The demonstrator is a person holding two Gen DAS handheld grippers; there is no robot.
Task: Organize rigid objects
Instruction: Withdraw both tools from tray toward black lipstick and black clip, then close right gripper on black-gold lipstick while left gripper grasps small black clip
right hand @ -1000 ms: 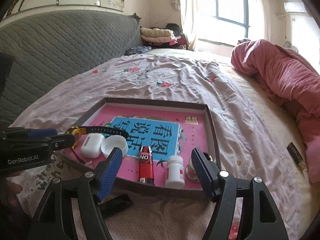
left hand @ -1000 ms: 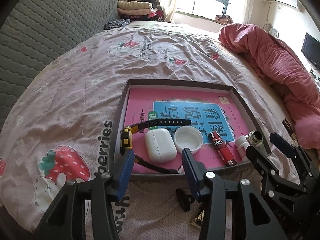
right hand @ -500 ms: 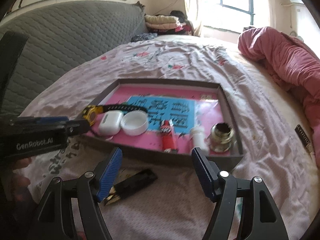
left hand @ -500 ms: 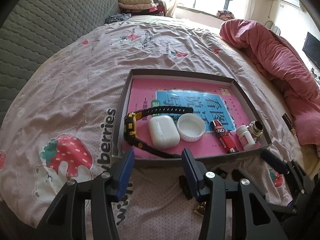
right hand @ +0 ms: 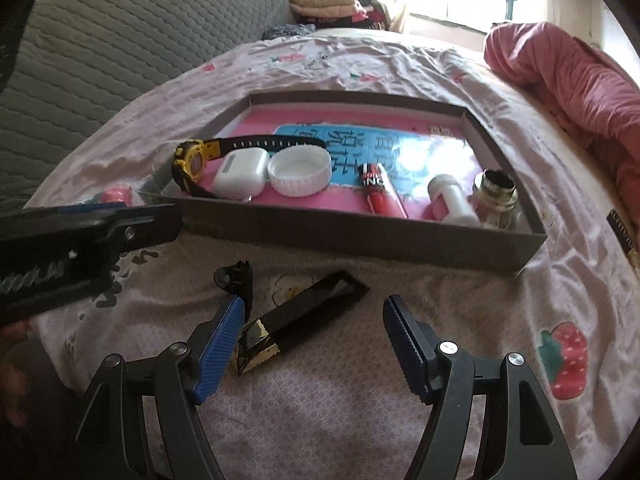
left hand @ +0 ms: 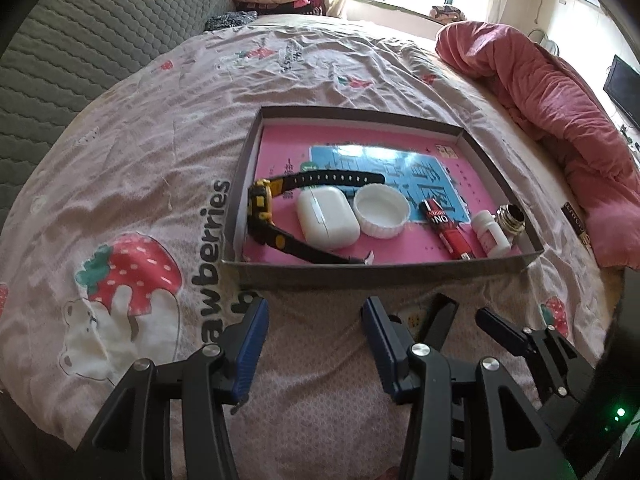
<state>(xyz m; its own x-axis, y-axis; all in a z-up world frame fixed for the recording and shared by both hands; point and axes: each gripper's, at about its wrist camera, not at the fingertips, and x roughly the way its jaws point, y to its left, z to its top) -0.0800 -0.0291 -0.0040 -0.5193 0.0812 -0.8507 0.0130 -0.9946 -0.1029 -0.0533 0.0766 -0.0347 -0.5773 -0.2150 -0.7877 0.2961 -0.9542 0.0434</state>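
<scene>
The right gripper (right hand: 312,344) hangs with its jaws wide apart and nothing between them, low in the right wrist frame, over a black and gold box (right hand: 300,324) lying on the sheet (right hand: 360,420) just in front of the tray (right hand: 360,240). The box runs diagonally, its gold end close by the left finger, and a small black clip (right hand: 236,280) lies just beyond it to the left. The left gripper (left hand: 312,344) is also parted and empty, above bare sheet at the bottom of the left wrist frame, short of the tray's near wall. The tray already holds a watch (left hand: 264,208), an earbud case (left hand: 326,220), a white cap (left hand: 382,216), a red tube (left hand: 446,228), a small bottle (left hand: 490,236) and a metal fitting (left hand: 510,218) in a row. The likely risks: a grip across the slanted box may twist or flick its glossy faces out, the soft sheet may bunch under the fingers, and the two grippers, near each other, may collide.
</scene>
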